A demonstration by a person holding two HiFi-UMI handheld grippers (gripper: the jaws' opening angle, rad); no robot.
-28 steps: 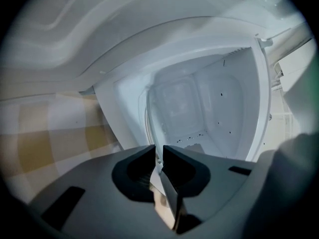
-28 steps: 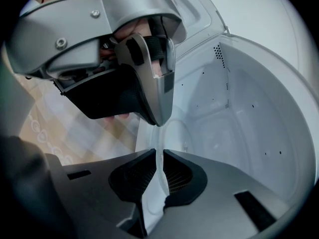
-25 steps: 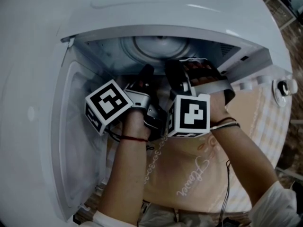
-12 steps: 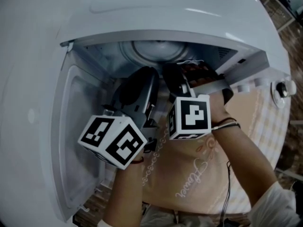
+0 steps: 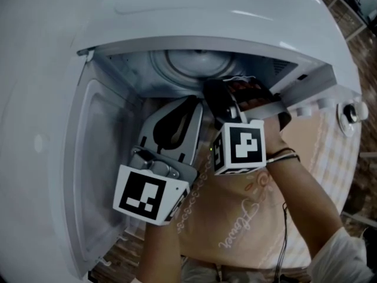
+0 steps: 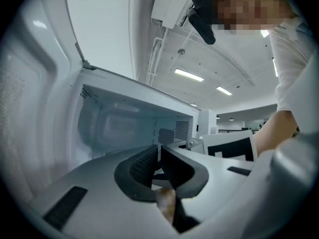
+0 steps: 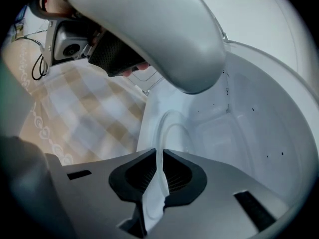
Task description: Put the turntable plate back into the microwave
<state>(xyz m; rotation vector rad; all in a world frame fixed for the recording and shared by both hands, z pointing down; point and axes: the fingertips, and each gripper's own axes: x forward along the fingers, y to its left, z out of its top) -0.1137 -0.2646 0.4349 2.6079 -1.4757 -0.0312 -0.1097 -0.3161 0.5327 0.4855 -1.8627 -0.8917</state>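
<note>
The round glass turntable plate [image 5: 197, 62] lies inside the open white microwave [image 5: 194, 10]. My right gripper [image 5: 217, 93] reaches into the cavity and is shut on the plate's near rim. In the right gripper view the clear rim [image 7: 160, 133] runs straight between the two dark pads [image 7: 187, 176] of that gripper [image 7: 159, 156]. My left gripper [image 5: 192, 103] hovers at the cavity mouth, left of the right one and apart from the plate. In the left gripper view its jaws [image 6: 159, 153] are closing, a thin slit apart, with nothing between them.
The microwave door [image 5: 97, 175] hangs open on the left. A beige checked cloth [image 5: 235, 217] covers the table in front. A control knob [image 5: 352, 109] sits at the right. The left gripper's grey jaw [image 7: 164, 39] looms across the top of the right gripper view.
My left gripper has drawn back out of the cavity toward me and rolled over, so its marker cube now sits lower. The right gripper has stayed on the plate's rim.
</note>
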